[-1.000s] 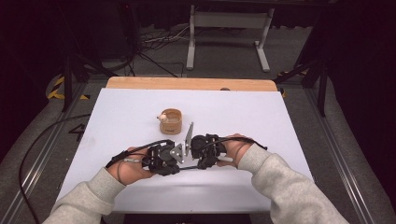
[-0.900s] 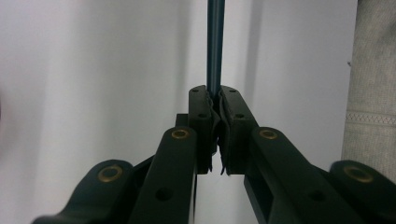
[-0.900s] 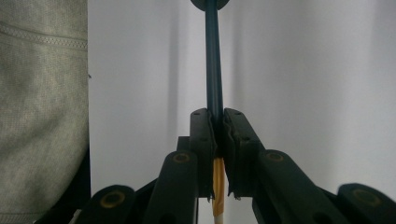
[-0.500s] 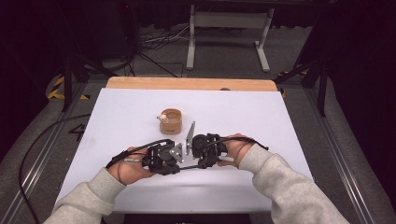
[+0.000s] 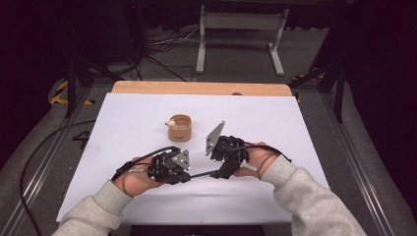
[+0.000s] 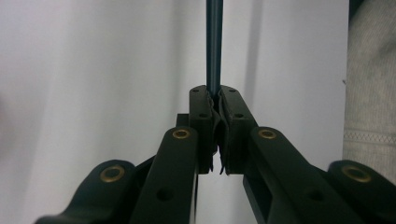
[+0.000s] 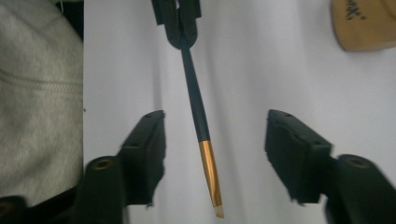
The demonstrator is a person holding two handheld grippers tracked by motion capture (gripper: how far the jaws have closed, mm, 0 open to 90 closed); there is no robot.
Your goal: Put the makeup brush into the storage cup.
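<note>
A thin brush point(image 5: 202, 173) with a dark blue handle point(image 7: 196, 102), a gold ferrule point(image 7: 209, 168) and a small pale tip hangs level over the white table point(image 5: 275, 123). My left gripper point(image 5: 189, 175) is shut on the end of the handle point(image 6: 214, 46), and its jaws point(image 6: 214, 95) pinch it tight. My right gripper point(image 5: 221, 170) has just been opening. Its jaws point(image 7: 215, 119) now stand wide on either side of the ferrule end, and neither pad touches the brush. The left gripper point(image 7: 180, 39) also appears at the top of the right gripper view.
A small round wooden cup point(image 5: 180, 128) stands on the table beyond both hands, with a pale little object at its rim; its edge point(image 7: 366, 25) is at the right gripper view's top right. Grey sleeves point(image 6: 371, 93) point(image 7: 37, 93) lie close by. Floor cables and a metal stand lie behind the table.
The right gripper has let go of the brush and opened. That hand has drawn a little to the right and up, away from the left hand. The left hand has kept still.
</note>
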